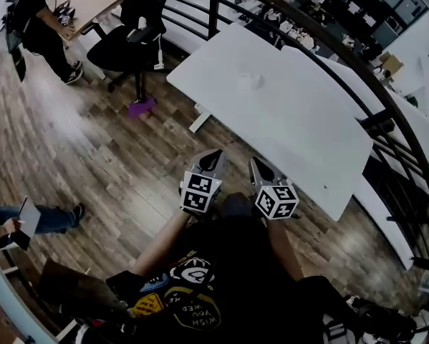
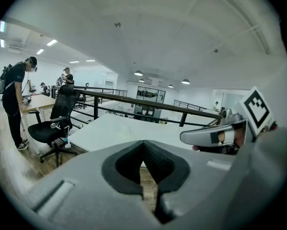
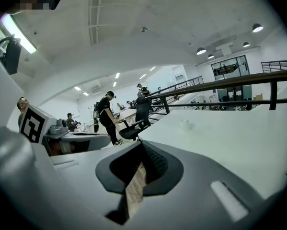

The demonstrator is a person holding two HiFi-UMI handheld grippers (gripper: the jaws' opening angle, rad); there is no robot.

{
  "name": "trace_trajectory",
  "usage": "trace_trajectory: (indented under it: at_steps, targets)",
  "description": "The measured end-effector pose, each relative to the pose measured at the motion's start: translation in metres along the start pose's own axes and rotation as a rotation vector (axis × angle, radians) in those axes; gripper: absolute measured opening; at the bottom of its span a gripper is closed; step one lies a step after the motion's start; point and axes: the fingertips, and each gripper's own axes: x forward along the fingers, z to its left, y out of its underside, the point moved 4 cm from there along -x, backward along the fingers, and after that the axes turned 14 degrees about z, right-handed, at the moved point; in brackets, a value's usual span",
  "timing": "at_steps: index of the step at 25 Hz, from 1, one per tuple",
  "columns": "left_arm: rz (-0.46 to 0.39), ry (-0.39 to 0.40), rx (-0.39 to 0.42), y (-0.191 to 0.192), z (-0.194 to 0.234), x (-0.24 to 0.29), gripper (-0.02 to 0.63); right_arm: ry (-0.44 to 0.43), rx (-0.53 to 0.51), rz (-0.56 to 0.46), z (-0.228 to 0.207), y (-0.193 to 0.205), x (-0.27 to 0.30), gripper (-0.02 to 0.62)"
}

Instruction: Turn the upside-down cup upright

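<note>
A small white cup [image 1: 253,82] stands alone near the middle of the white table [image 1: 300,127]; the right gripper view shows the cup [image 3: 184,124] as a pale lump far ahead. Whether it is upside down I cannot tell at this distance. My left gripper [image 1: 213,158] and right gripper [image 1: 259,165] are side by side above the wooden floor, short of the table's near edge. Both are shut with nothing in them. Up close, the left gripper [image 2: 144,145] and the right gripper [image 3: 142,147] each show their jaws pressed together.
A black office chair [image 1: 132,27] stands left of the table, with a purple object [image 1: 141,107] on the floor near it. A person [image 1: 42,20] leans over a wooden desk at the far left. A dark railing [image 1: 386,99] runs behind the table.
</note>
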Motion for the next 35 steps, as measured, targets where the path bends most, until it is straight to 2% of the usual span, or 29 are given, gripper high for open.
trace_trajectory:
  at_steps: [10,13,15,18,27,30,35]
  targets:
    - [0.015,0.0,-0.004,-0.042,0.034,0.07,0.005,-0.006,-0.023,0.026,-0.047,-0.046,0.057,-0.003]
    - [-0.002,0.073,-0.011,-0.063,0.03,0.096,0.005,-0.028,-0.038,0.033,-0.07,-0.063,0.068,-0.003]
    - [-0.002,0.109,-0.006,-0.078,0.03,0.113,0.005,-0.076,-0.054,0.059,-0.082,-0.073,0.079,-0.003]
    - [0.036,0.062,0.036,-0.097,0.035,0.144,0.005,-0.148,-0.081,0.109,-0.103,-0.084,0.099,-0.003]
    - [0.131,-0.047,0.034,-0.12,0.058,0.228,0.005,-0.156,-0.161,0.148,-0.188,-0.1,0.165,-0.003]
    - [0.137,-0.056,0.016,-0.127,0.066,0.237,0.005,-0.161,-0.201,0.158,-0.206,-0.1,0.192,-0.002]
    - [0.183,-0.047,-0.008,-0.126,0.088,0.258,0.005,-0.126,-0.183,0.191,-0.23,-0.085,0.24,-0.001]
